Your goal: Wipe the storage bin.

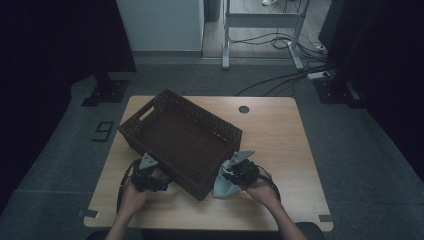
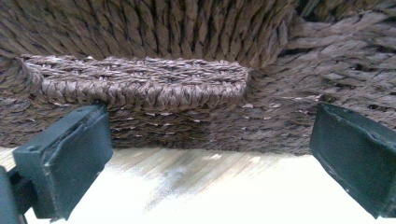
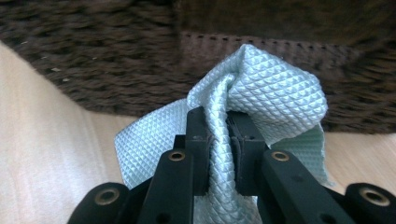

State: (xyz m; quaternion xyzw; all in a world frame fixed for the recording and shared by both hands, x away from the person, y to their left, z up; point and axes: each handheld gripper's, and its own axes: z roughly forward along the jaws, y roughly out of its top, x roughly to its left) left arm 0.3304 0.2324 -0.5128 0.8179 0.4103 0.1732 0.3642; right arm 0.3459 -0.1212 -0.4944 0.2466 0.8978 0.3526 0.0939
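The lower part of the cloth (image 3: 261, 93) is hidden behind my right tongs (image 3: 226, 140), which are clamped on it. It is pale blue with a small diamond pattern, bunched, above the table (image 1: 280, 135), just beside the woven basket (image 1: 165, 107). My left tongs (image 2: 210, 154) stand wide apart, holding nothing, before the basket wall.

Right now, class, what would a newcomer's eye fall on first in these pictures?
First, the dark woven basket, set askew in the middle of the wooden table. Next, the pale blue cloth pinched in the right gripper at the basket's near corner. The left gripper waits open by the basket's side.
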